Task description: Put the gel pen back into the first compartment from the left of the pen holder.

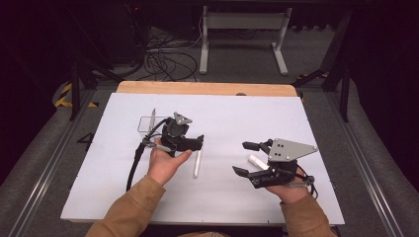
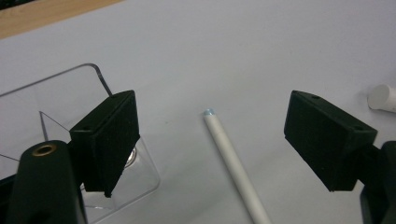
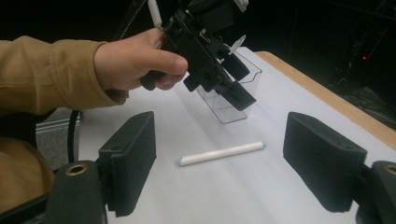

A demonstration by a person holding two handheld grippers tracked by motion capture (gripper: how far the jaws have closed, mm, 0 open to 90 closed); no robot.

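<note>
The left hand-held gripper (image 1: 197, 143) hovers just above the white table (image 1: 232, 113) with its jaws spread wide and nothing between them — in the left gripper view a long white stick (image 2: 233, 168) lies on the table in the gap ahead of the jaws, touching neither pad. Just behind this hand-held gripper stands a clear plastic box (image 1: 146, 123), its corner close beside one jaw. The right hand-held gripper (image 1: 244, 158) is likewise released, jaws apart — a short white piece (image 1: 258, 161) lies between them, though whether it touches them I cannot tell. Its own view looks across at the stick, the box and the left hand (image 3: 135, 60).
</note>
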